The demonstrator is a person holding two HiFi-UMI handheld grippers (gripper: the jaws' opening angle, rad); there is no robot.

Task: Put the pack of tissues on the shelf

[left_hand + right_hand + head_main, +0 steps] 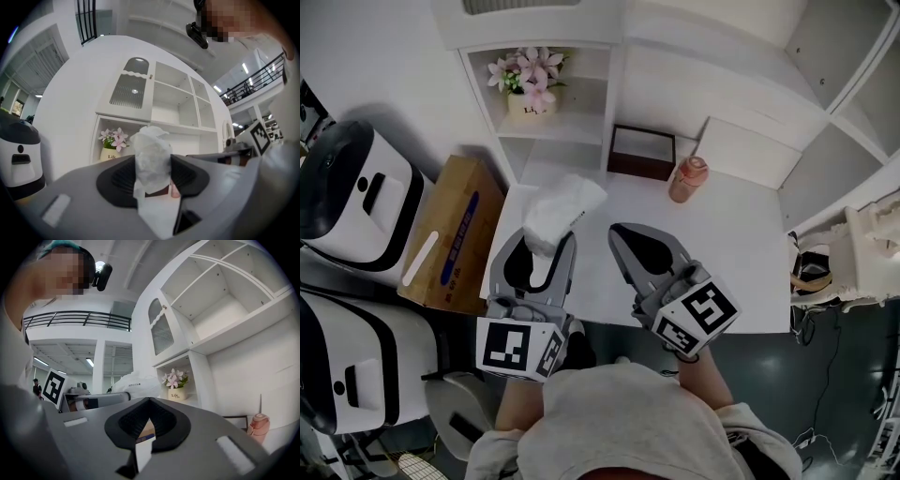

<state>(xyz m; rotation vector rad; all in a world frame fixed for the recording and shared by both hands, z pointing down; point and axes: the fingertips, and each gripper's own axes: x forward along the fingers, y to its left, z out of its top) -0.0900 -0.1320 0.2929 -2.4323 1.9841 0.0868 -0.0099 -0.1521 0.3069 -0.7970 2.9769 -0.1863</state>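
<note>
While it stands half-open, left hand-held gripper (152,165) clamps tissues (151,147).

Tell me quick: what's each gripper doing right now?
Left gripper: closed on the pack of tissues.
Right gripper: closed, empty.

The pack of tissues (558,211) is showing plain white, as are the shelf (581,89) and table (722,272). The flowers (528,70) are showing pink, the bottle (687,178) salmon, and the box (455,230) brown with a blue stripe. The left gripper (548,239) and right gripper (623,230) are showing grey, with black pads and black-and-white square markers.
</note>
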